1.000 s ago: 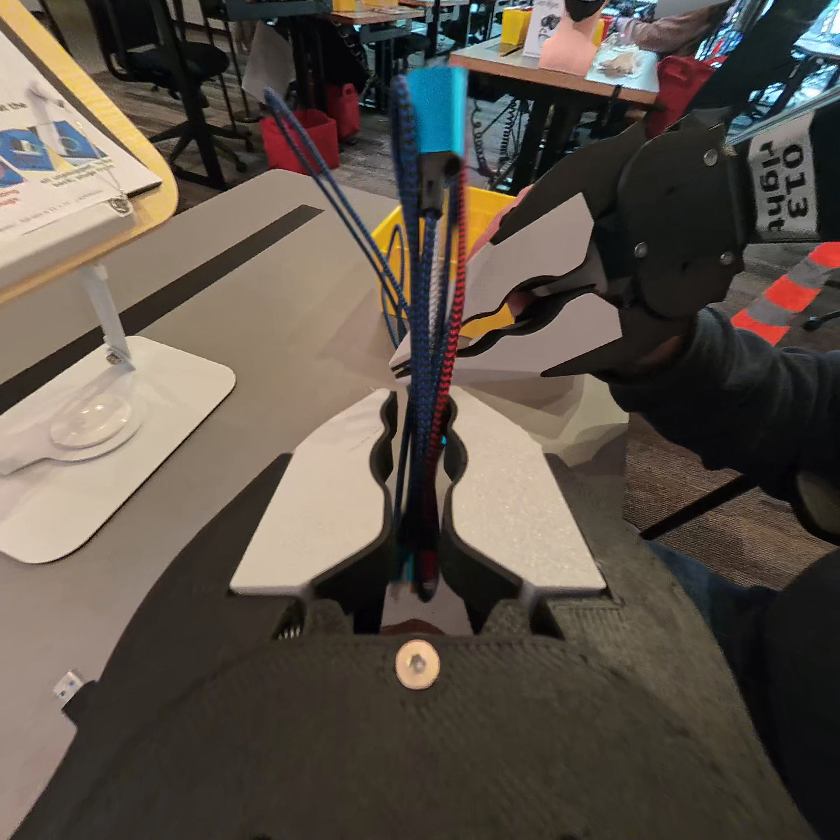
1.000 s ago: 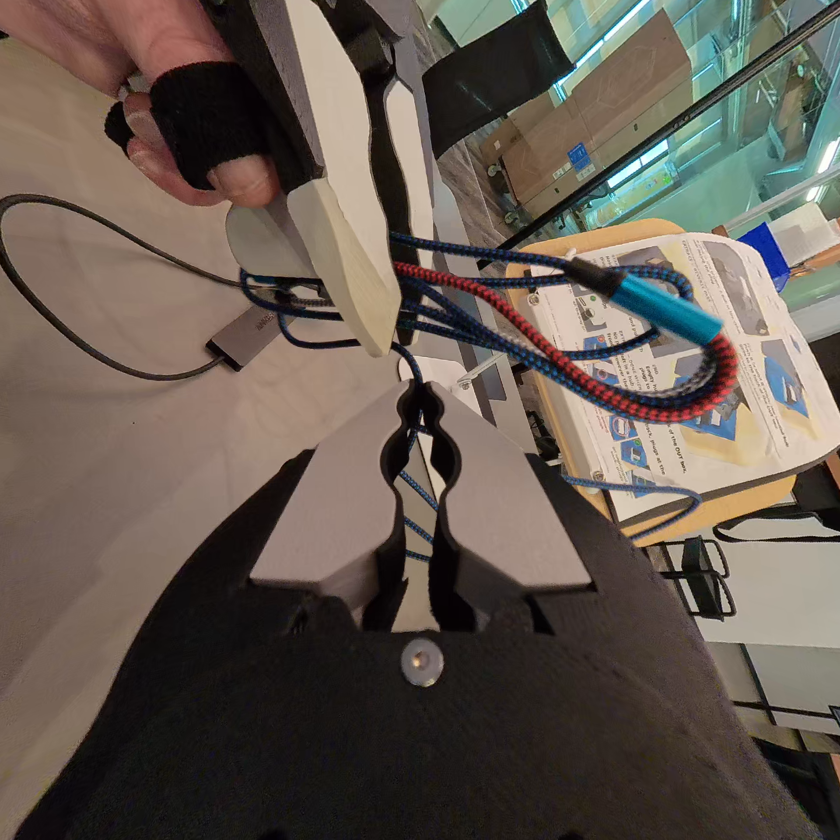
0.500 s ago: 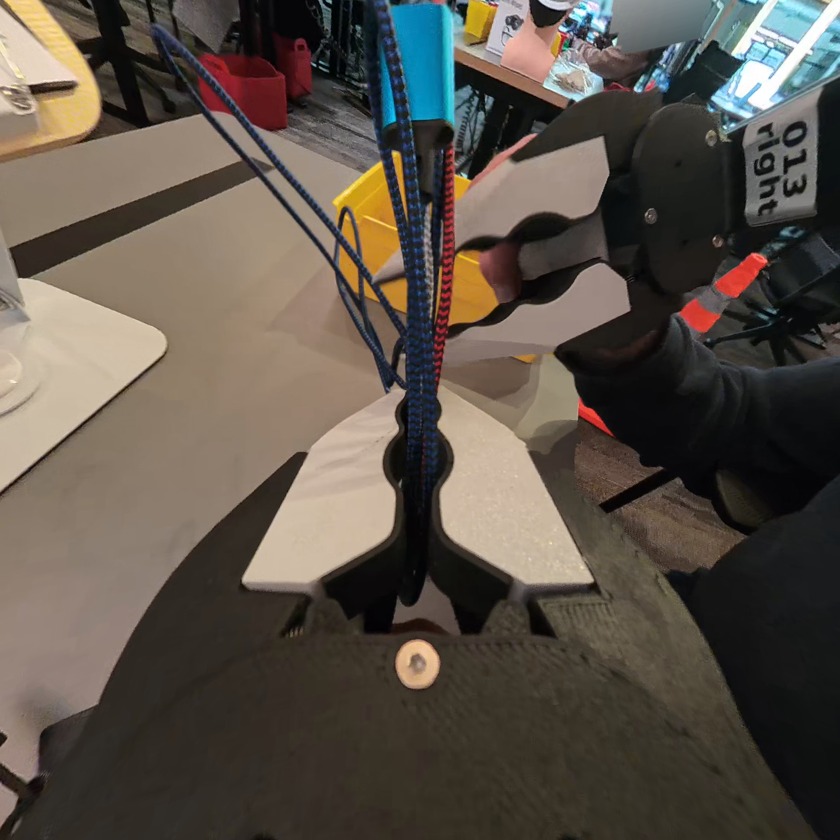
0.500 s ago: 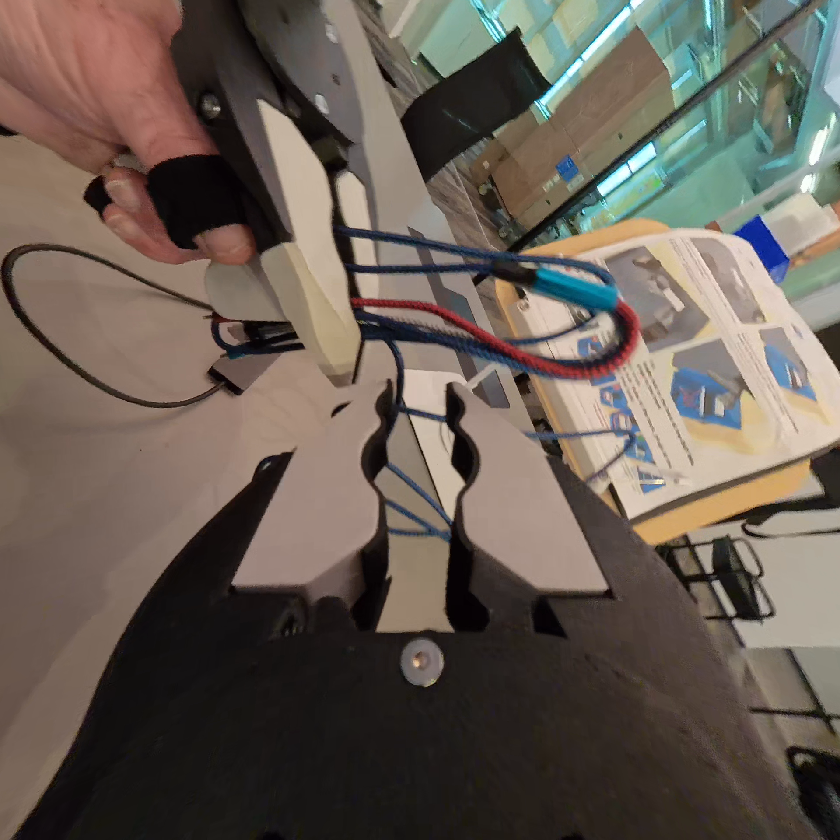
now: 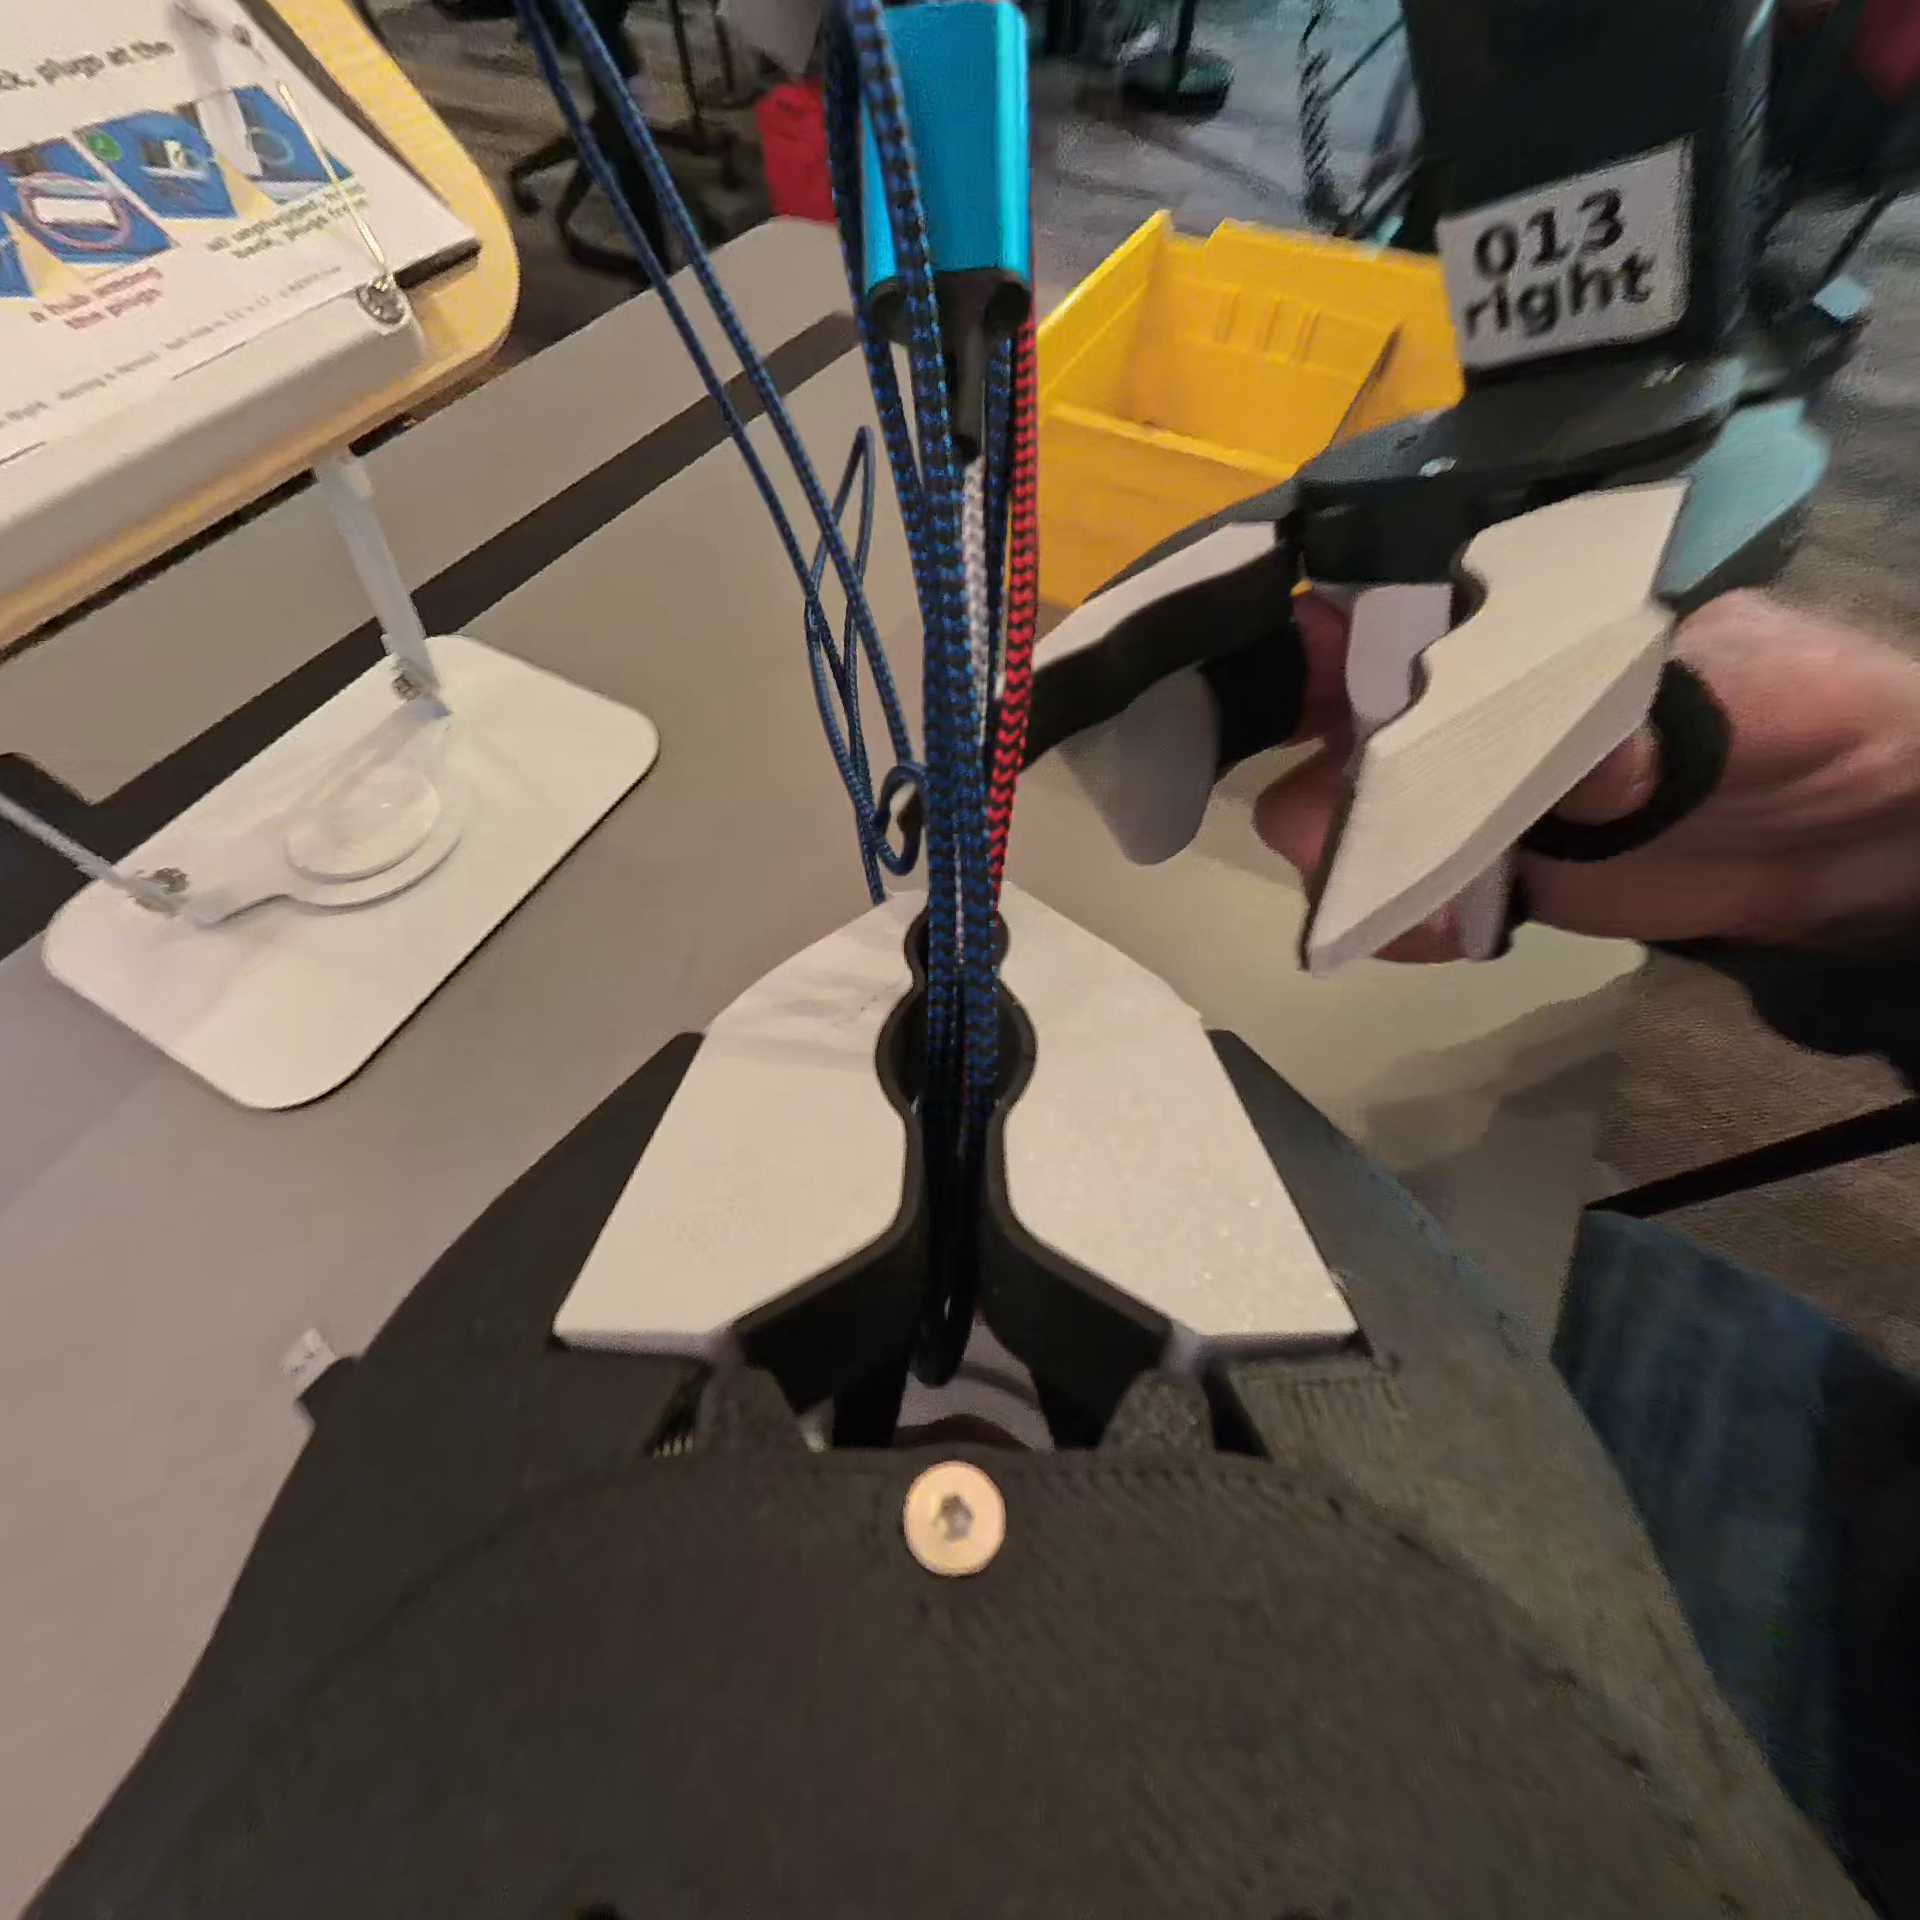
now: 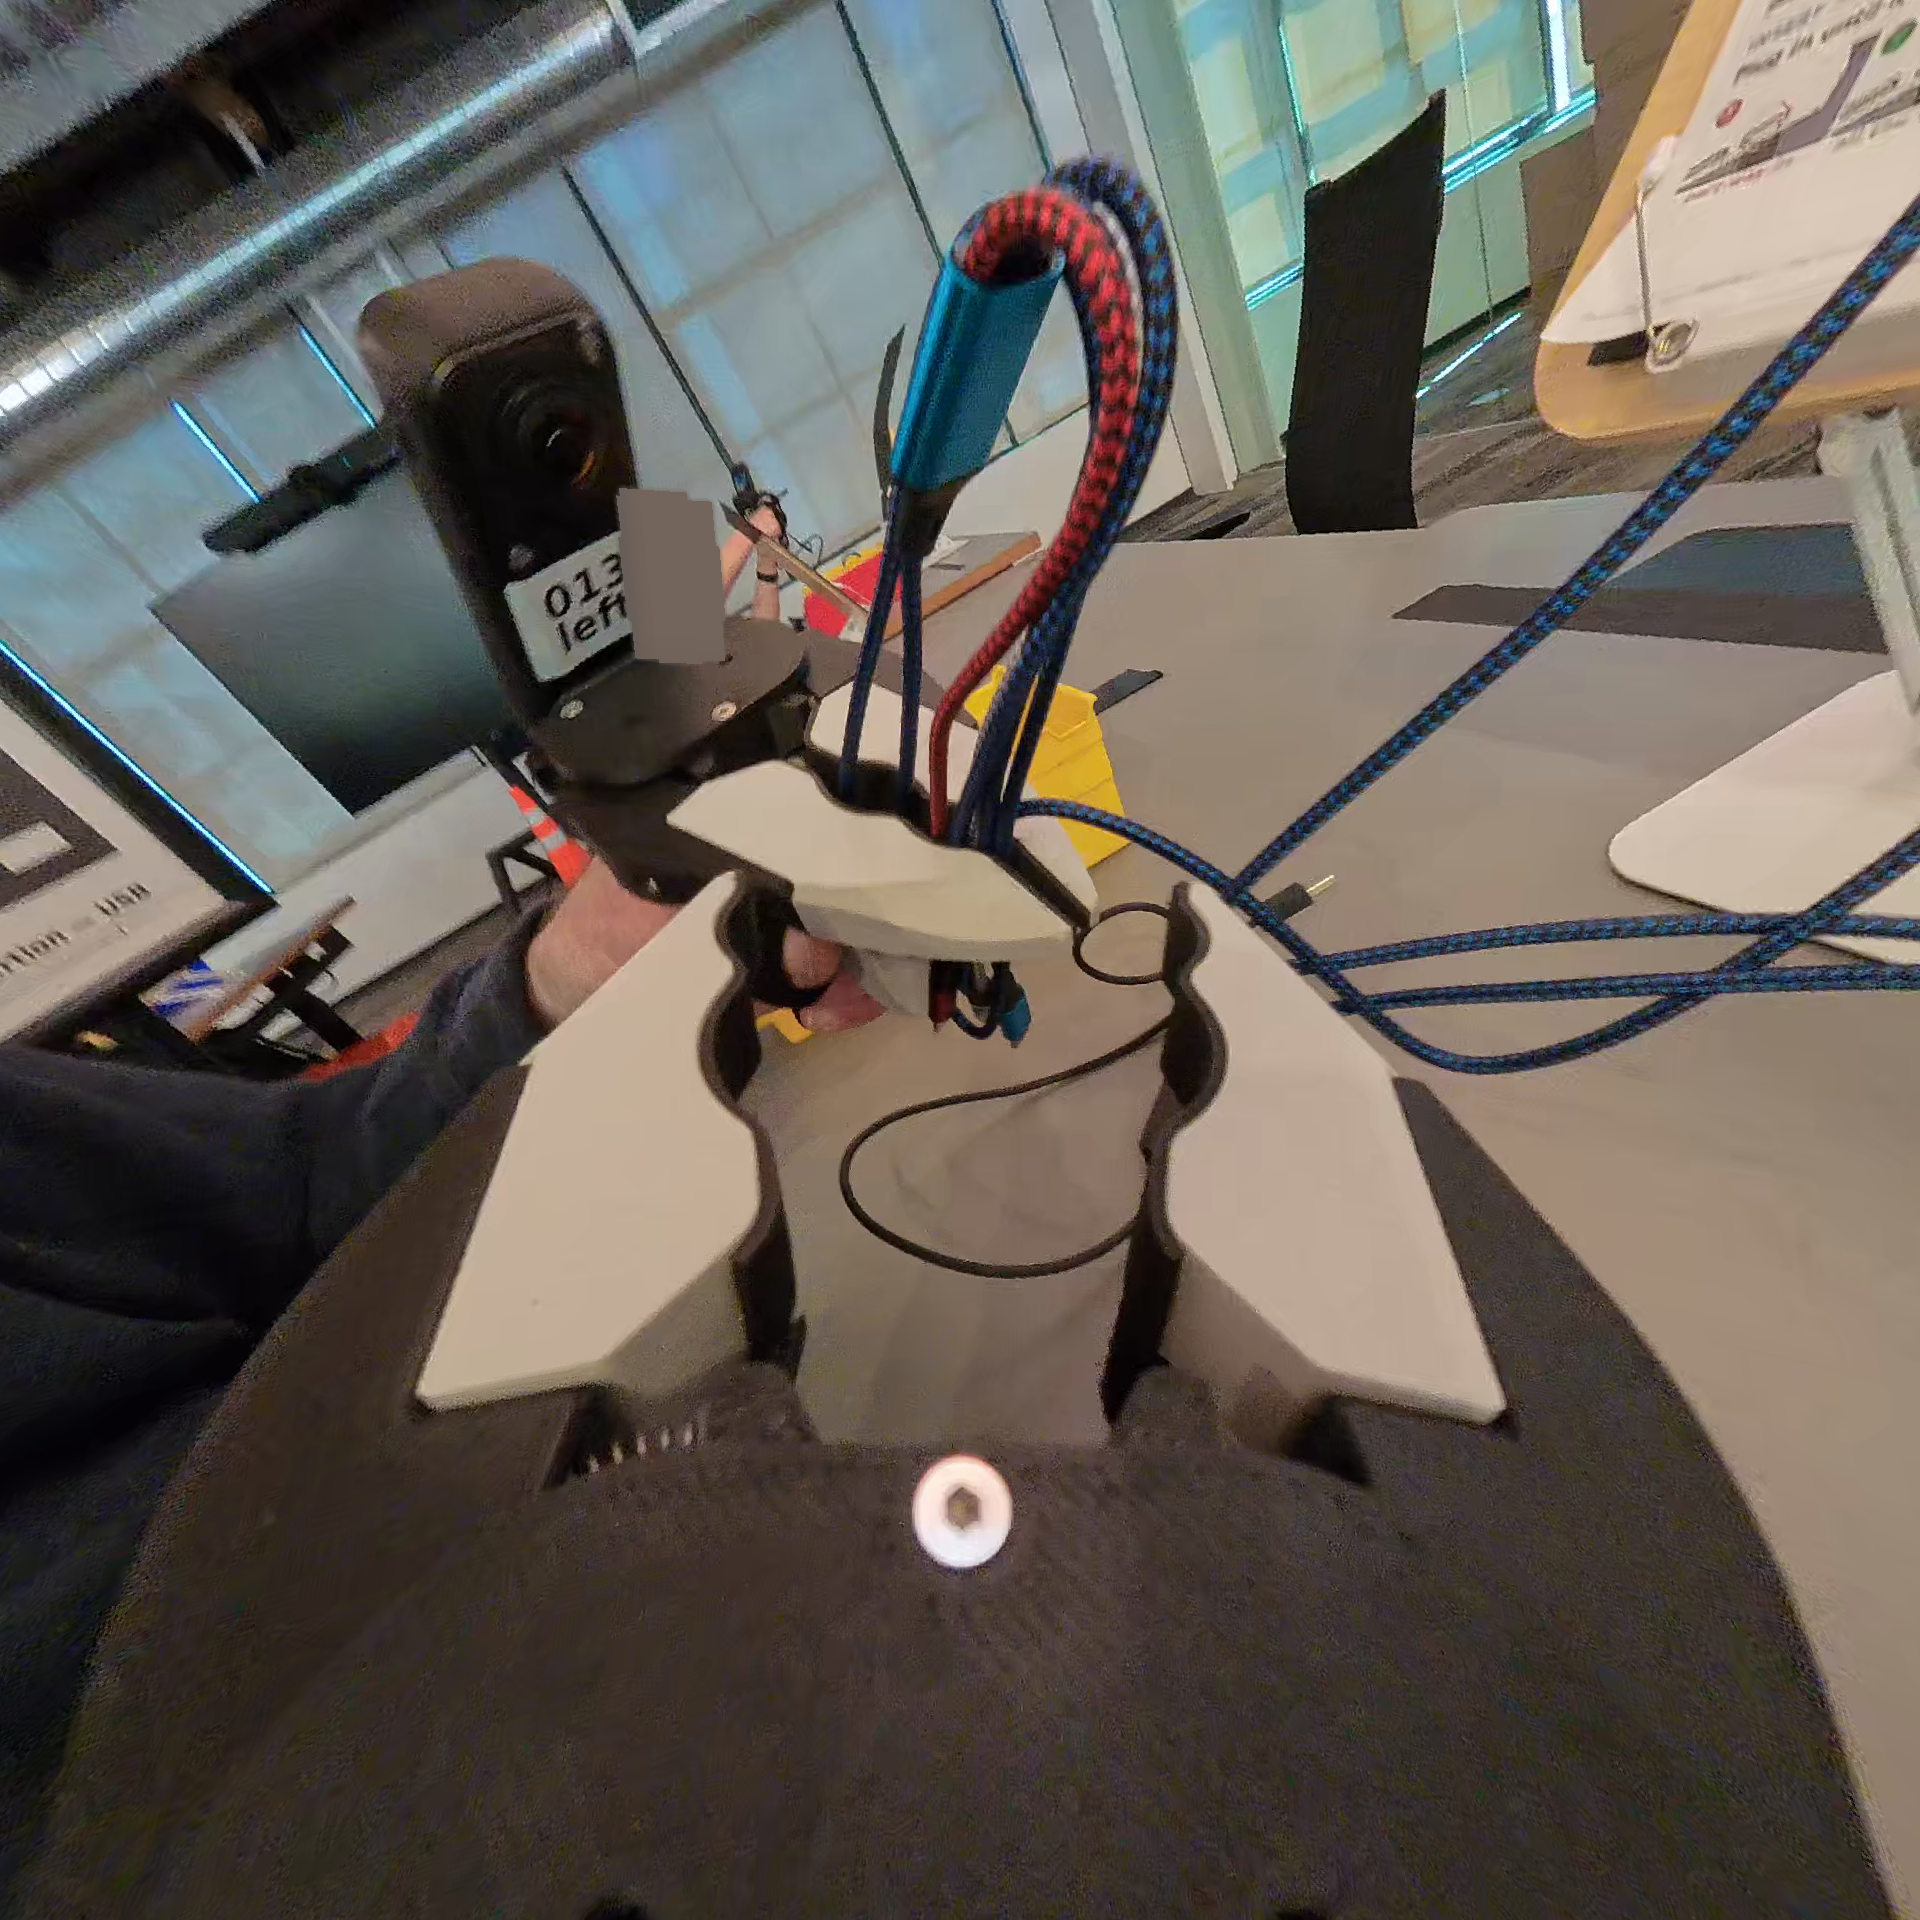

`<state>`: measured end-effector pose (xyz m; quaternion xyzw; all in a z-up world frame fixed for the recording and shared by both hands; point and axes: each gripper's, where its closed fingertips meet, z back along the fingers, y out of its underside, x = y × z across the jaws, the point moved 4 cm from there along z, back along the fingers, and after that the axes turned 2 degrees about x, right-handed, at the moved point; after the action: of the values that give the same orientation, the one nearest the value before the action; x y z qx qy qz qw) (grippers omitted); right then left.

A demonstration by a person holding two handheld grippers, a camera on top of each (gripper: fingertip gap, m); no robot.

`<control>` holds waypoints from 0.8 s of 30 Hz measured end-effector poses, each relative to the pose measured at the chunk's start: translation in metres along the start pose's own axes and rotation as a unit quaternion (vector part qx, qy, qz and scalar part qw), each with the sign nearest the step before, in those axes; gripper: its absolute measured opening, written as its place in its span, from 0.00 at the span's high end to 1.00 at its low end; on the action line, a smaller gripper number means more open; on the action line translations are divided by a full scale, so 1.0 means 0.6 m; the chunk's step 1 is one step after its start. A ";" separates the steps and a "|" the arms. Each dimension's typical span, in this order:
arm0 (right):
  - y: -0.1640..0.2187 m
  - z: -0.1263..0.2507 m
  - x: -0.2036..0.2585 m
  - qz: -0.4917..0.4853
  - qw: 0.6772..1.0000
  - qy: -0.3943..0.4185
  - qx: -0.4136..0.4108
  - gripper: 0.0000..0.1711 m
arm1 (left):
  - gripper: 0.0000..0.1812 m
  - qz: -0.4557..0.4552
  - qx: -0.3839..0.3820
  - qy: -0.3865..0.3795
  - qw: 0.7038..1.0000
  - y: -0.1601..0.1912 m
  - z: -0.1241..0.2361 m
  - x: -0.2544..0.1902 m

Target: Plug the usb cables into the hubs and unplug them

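1. Left gripper (image 5: 958, 935) had its two white fingers pressed nearly together on a bundle of braided cables (image 5: 961, 665), which ran up between them from the notch near the tips.
2. In the bundle were several blue-and-black strands and one red-and-black cable (image 5: 1010, 644); they rose upright above the fingers, looped over at the top, and a bright blue metal connector housing (image 5: 961, 145) hung among them.
3. Seen from the right wrist view, the same bundle (image 6: 1091, 436) stood out of the left gripper (image 6: 904, 831), with short ends and a small blue plug (image 6: 1013, 1013) poking out below its fingers.
4. Right gripper (image 6: 961, 1049) stood wide apart, fingers empty, nothing between them but bare table (image 6: 1558, 1195) and a thin black cord (image 6: 935, 1247) lying in a loop there.
5. From the left wrist view, the right gripper (image 5: 1226, 831) was held off to the right of the bundle, near it but not touching.
6. More blue braided cables (image 6: 1558, 977) trailed across the table toward the right edge of the right wrist view; a loose small plug (image 6: 1304, 894) lay near them.
7. No hub could be made out in either view.
8. A yellow bin (image 5: 1226, 395) sat on the table behind the cables, and an instruction sheet on a white stand (image 5: 343, 831) stood to the left.
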<state>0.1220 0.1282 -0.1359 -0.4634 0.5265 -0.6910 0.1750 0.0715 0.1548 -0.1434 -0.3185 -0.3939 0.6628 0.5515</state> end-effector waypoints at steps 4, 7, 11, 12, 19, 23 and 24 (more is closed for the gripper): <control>0.005 -0.019 0.008 -0.031 0.999 -0.031 -0.005 0.46 | 0.98 -0.020 0.028 -0.018 0.999 0.007 -0.014 -0.012; -0.004 -0.022 0.001 -0.059 0.997 -0.025 -0.040 0.46 | 0.99 -0.035 0.048 -0.057 0.997 0.015 -0.029 -0.014; -0.014 -0.022 -0.004 -0.084 0.994 -0.032 -0.065 0.56 | 0.99 -0.067 0.067 -0.118 0.989 0.019 -0.043 -0.021; -0.014 -0.022 -0.005 -0.083 0.994 -0.028 -0.065 0.60 | 1.00 -0.077 0.071 -0.138 0.985 0.020 -0.045 -0.021; -0.015 -0.004 -0.012 -0.056 0.993 -0.043 -0.090 0.99 | 0.99 -0.093 0.045 -0.147 0.984 0.013 -0.059 -0.040; -0.020 0.013 -0.017 -0.029 0.995 -0.044 -0.082 1.00 | 0.87 -0.102 0.026 -0.072 0.992 0.010 -0.057 -0.058; -0.024 0.018 -0.016 -0.023 0.995 -0.052 -0.079 1.00 | 0.81 -0.094 0.019 -0.044 0.994 0.008 -0.051 -0.062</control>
<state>0.1395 0.1345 -0.1275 -0.5227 0.5591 -0.6261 0.1487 0.1022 0.1230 -0.1630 -0.2404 -0.4335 0.6283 0.5996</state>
